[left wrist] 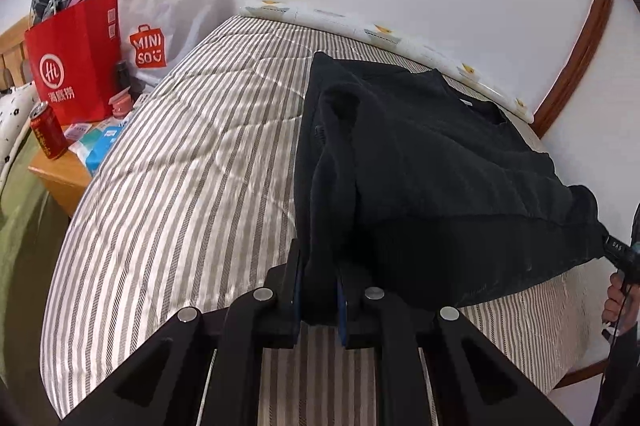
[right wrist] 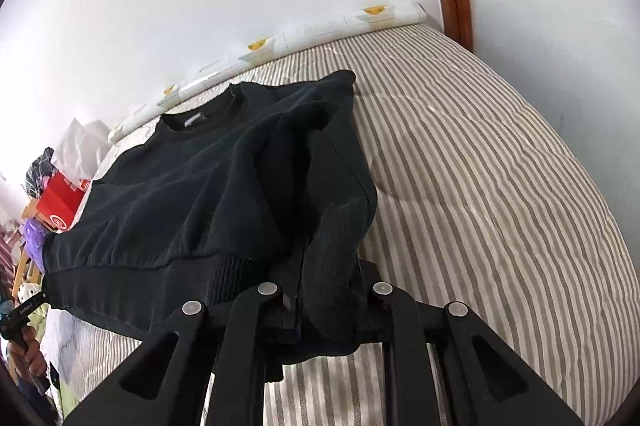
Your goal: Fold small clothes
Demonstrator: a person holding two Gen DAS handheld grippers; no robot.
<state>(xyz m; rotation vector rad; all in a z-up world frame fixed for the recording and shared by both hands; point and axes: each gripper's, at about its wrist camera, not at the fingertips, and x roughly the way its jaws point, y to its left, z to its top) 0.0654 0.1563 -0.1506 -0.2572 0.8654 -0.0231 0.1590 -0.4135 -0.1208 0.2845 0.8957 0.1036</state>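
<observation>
Black sweatshirt (left wrist: 420, 161): soft, limp, thick-knit, sags between grips. Left gripper (left wrist: 318, 290) and right gripper (right wrist: 320, 302) both clamp hem corners; ribbed hem suits holding.

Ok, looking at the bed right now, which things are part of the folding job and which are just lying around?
Part of the job:
- black sweatshirt, hem lifted off the striped bed cover
- left gripper, shut on one hem corner
- right gripper, shut on the other corner

Just lying about:
- red paper bag
- white Miniso bag
- red drink can
- tissue packs
</observation>
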